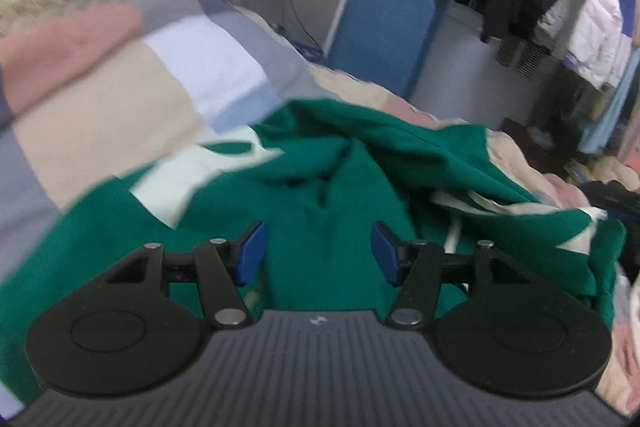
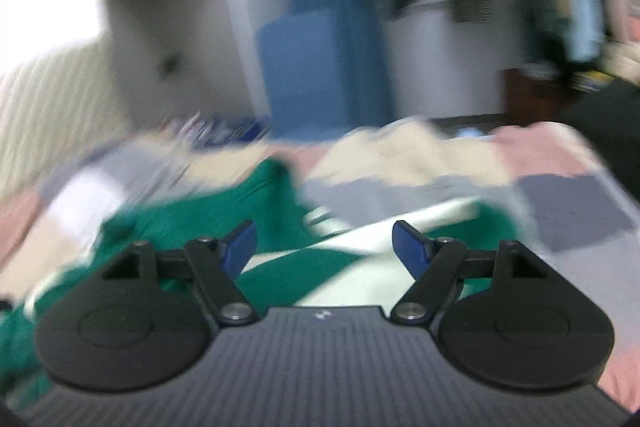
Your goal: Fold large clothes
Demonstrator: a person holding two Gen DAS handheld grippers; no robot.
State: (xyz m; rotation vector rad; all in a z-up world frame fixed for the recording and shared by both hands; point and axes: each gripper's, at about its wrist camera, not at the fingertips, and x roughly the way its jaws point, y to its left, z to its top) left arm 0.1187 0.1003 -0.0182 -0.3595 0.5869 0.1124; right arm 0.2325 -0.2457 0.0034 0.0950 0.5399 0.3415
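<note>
A large green garment (image 1: pixel 340 187) with pale cream panels and a cream drawstring lies crumpled on a patchwork bed cover (image 1: pixel 120 99). My left gripper (image 1: pixel 318 251) hovers over its green middle, blue pads apart, nothing between them. In the right wrist view, which is blurred, the same green and cream garment (image 2: pixel 304 267) lies below my right gripper (image 2: pixel 324 247). Its blue pads stand wide apart and grip nothing.
The bed cover (image 2: pixel 440 179) has pink, beige, grey and white squares. Beyond the bed stand a blue panel (image 1: pixel 380 39) and a grey wall with a cable. A rack of hanging coats (image 1: pixel 580 19) fills the far right. A dark garment (image 1: pixel 616 199) lies at the bed's right edge.
</note>
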